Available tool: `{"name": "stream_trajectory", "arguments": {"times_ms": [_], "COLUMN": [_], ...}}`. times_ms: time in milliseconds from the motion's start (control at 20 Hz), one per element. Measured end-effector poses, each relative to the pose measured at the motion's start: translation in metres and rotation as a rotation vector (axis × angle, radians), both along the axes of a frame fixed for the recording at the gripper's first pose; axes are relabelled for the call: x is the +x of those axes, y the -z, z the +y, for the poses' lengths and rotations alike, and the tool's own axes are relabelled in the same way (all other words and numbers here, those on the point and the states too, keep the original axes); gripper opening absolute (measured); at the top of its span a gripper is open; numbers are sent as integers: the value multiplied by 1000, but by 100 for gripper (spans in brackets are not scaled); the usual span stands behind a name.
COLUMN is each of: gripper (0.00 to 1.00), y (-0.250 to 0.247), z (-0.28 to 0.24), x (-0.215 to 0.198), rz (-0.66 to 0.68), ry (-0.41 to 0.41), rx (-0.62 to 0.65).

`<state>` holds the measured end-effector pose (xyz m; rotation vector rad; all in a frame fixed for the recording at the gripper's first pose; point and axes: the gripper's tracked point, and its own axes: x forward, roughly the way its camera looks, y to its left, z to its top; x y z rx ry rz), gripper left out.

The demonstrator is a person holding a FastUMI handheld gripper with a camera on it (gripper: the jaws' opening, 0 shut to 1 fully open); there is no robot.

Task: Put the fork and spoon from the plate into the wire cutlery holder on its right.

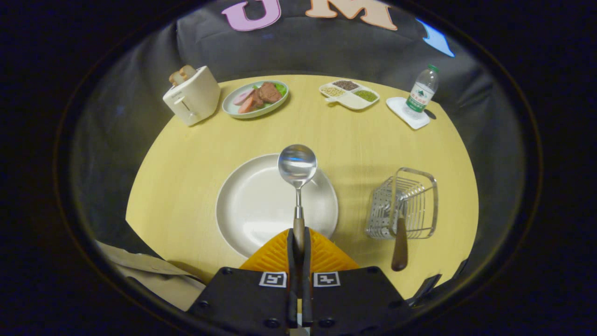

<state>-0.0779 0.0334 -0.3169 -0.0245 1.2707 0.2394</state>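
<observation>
While its two fingers are drawn nearly together on the wooden handle of the spoon (pixel 297 186), the tool (pixel 298 242) carries that spoon pointing straight ahead, the polished round bowl held out over the far rim of the plate (pixel 247 205); the grip sits low on the handle, probably so the long metal neck and bowl stay free to be tipped into a narrow opening. Beneath it the plate is a plain, pale, shallow round dish with a matte sheen, and nothing lies on it now. Just to the plate's right on the smooth, light wood-grain surface (pixel 186 163) stands the wire cutlery holder (pixel 406 203), a shiny basket of thin metal rods with rounded corners, leaning so its mouth faces up and toward the tool. A dark wooden handle, by its place likely the fork (pixel 399 242), hangs out of the near side of it with its metal end inside the wires, so that half of the job looks done and the spoon is the piece left to go across. Farther off, along the back of the surface, sit a cream boxy toaster (pixel 192 95) with bread in its slots, an oval dish of sliced meat and greens (pixel 255 99), a white divided tray of grains (pixel 349 94), and a clear plastic bottle (pixel 422 93) with a green cap standing on a small white square coaster
</observation>
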Motion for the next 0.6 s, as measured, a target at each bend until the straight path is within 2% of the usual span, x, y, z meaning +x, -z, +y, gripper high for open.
{"name": "stream_trajectory", "arguments": {"times_ms": [600], "gripper": [7], "y": [-36], "z": [-62], "x": [-6], "rz": [-17], "ry": [110], "rx": [-7]}}
